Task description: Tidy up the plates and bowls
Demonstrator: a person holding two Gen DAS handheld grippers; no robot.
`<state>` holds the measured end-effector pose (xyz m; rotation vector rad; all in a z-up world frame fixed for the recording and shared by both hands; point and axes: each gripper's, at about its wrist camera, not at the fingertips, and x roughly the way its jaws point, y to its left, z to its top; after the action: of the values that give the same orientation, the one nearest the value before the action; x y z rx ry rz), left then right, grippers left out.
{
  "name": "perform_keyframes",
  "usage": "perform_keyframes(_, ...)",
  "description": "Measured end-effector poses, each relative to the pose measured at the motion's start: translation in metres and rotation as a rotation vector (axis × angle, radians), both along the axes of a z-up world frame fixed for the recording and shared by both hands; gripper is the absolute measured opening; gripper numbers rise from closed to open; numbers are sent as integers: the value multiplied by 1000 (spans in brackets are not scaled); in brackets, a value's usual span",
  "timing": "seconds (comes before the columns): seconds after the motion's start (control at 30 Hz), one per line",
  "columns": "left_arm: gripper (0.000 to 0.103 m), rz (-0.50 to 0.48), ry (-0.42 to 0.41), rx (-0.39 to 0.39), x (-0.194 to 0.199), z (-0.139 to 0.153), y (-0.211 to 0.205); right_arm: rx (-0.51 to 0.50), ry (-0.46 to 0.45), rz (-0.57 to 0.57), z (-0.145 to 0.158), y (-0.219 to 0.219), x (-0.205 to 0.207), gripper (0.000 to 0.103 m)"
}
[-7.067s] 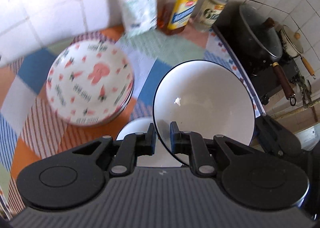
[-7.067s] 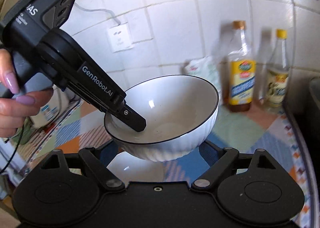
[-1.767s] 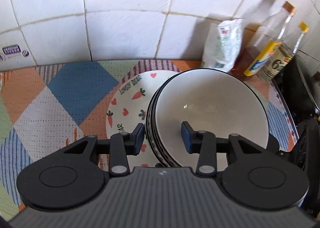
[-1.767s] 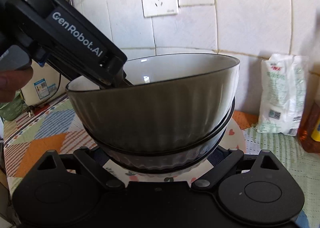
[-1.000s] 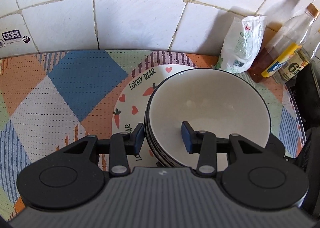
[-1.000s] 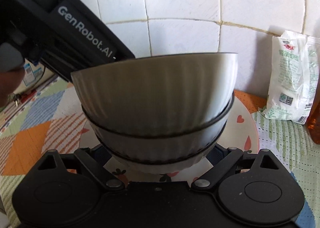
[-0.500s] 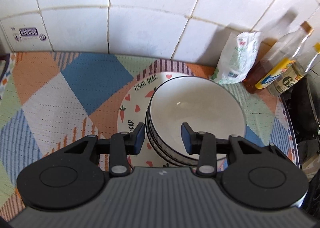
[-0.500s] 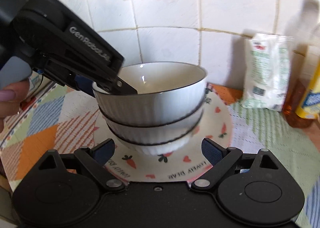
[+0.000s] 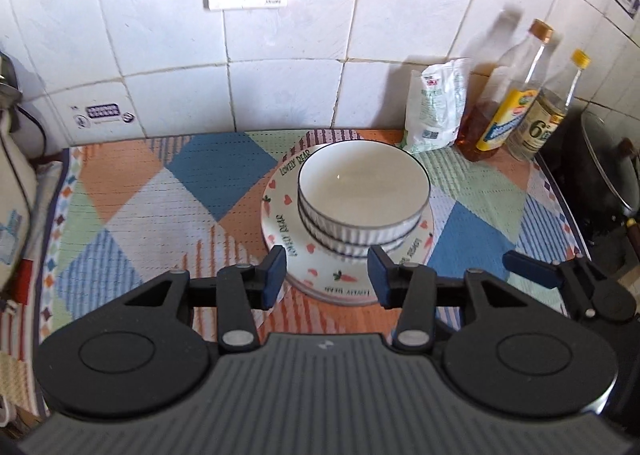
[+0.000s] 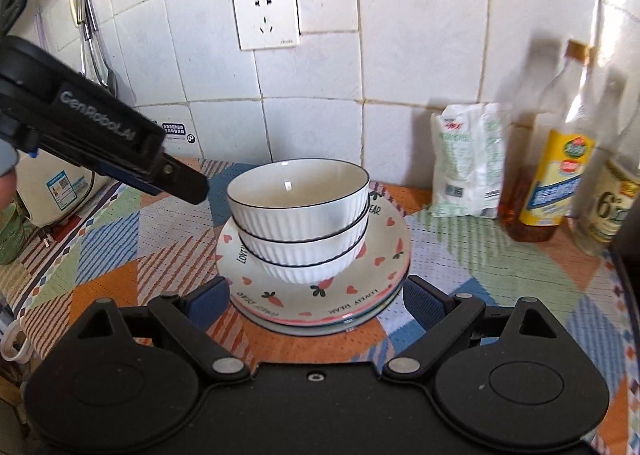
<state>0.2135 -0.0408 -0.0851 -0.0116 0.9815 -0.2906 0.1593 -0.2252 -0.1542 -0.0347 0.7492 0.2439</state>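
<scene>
Looking at the stack, I see three white ribbed bowls (image 10: 300, 215) nested on the carrot-print plates (image 10: 320, 303), which sit on the patchwork counter (image 9: 160, 207) near the tiled wall. My left tongs (image 9: 326, 275) gape wide and empty just in front of the plates; my right tongs (image 10: 316, 301) are spread wide too, holding nothing. The risk, I judge, is clipping the tall stack with either tool, toppling bowls toward the bottles (image 9: 516, 111) nearby.
</scene>
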Motion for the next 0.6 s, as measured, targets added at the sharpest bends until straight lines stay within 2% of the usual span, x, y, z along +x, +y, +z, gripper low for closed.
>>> perform_keyframes(0.27,56,-2,-35,24,-61,34,15,38,7,-76,31,1,-44,96)
perform_keyframes(0.37,56,-10,-54,43,-84,43,21,36,-2,-96,43,3,-62,96)
perform_keyframes(0.53,57,-19,-71,48,-117,56,33,-100,27,-165,63,14,-90,96)
perform_keyframes(0.6,60,-19,-74,48,-129,59,36,-96,27,-177,70,15,-103,96)
